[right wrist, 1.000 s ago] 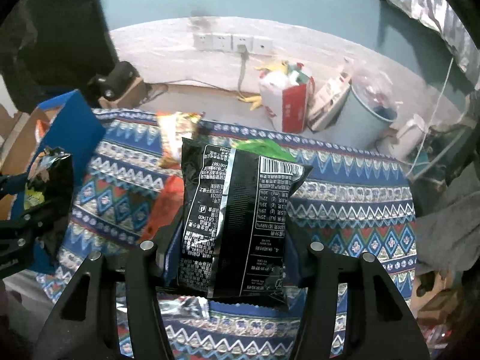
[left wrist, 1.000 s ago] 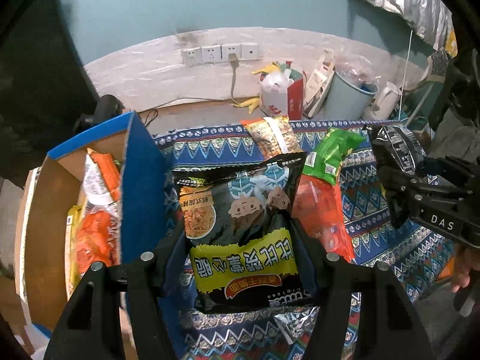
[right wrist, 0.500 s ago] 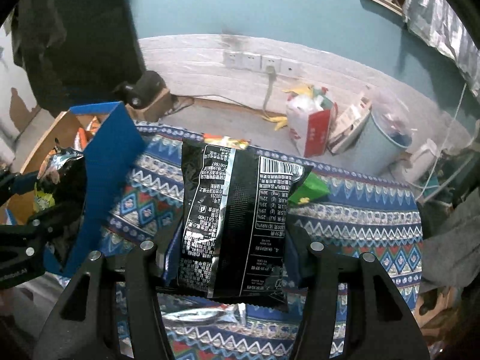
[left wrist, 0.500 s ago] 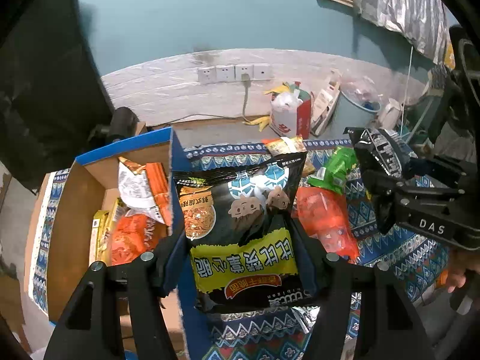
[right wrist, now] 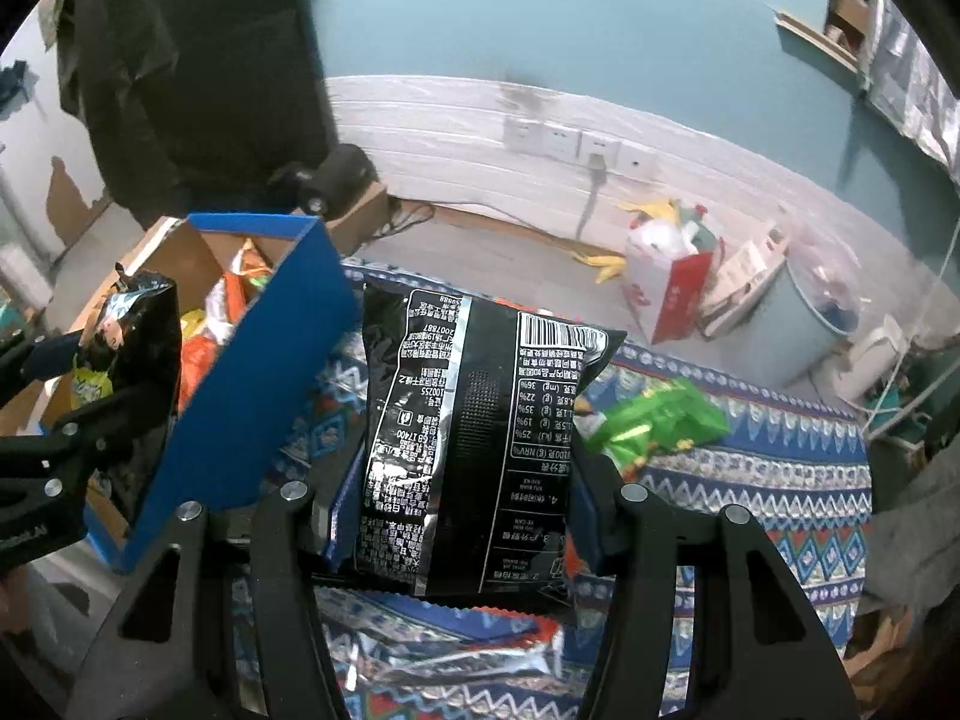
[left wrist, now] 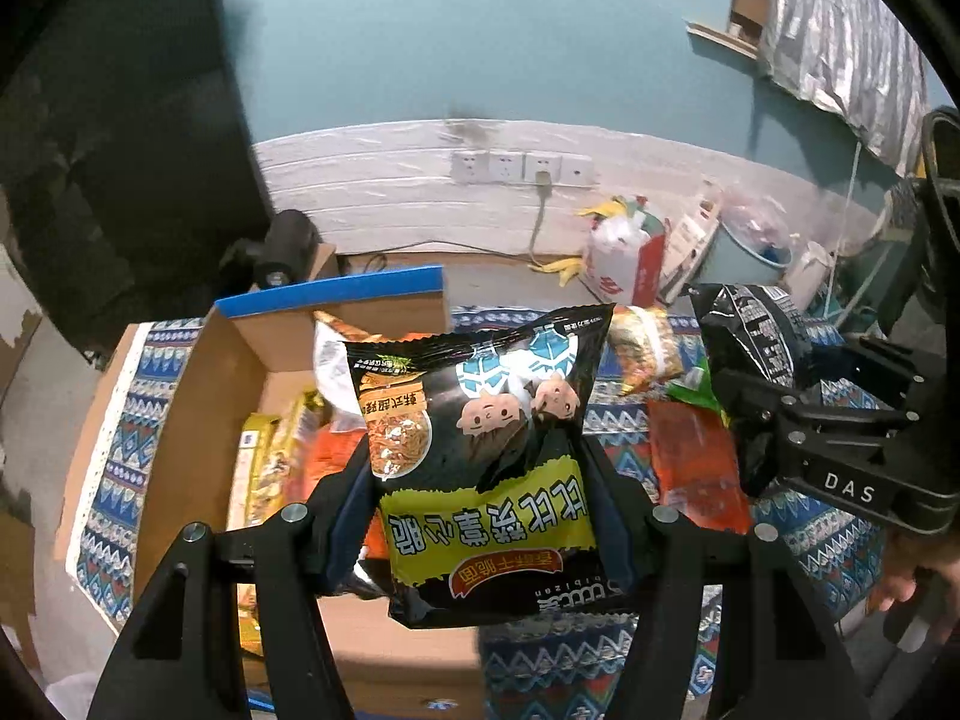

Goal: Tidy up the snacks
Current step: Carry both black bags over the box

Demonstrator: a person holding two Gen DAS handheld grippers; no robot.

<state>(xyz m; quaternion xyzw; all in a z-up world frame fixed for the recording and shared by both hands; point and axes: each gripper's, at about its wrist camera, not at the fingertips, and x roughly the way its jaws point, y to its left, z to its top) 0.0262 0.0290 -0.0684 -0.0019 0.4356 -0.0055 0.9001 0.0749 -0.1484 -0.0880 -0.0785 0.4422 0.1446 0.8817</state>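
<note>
Left tool point(left wrist: 486, 516) clamped on a black noodle pack point(left wrist: 480, 450), front side showing, held over the open box point(left wrist: 198, 420), which has snacks inside. Right tool point(right wrist: 456, 516) clamped on a second black pack point(right wrist: 474, 438), barcode side showing, over the patterned surface point(right wrist: 750, 480) just right of the box's blue wall point(right wrist: 264, 384). Green bag point(right wrist: 654, 420) and orange bag point(left wrist: 696, 468) lie on the surface.

Both wrist views downward, box point(left wrist: 198, 396) shared
</note>
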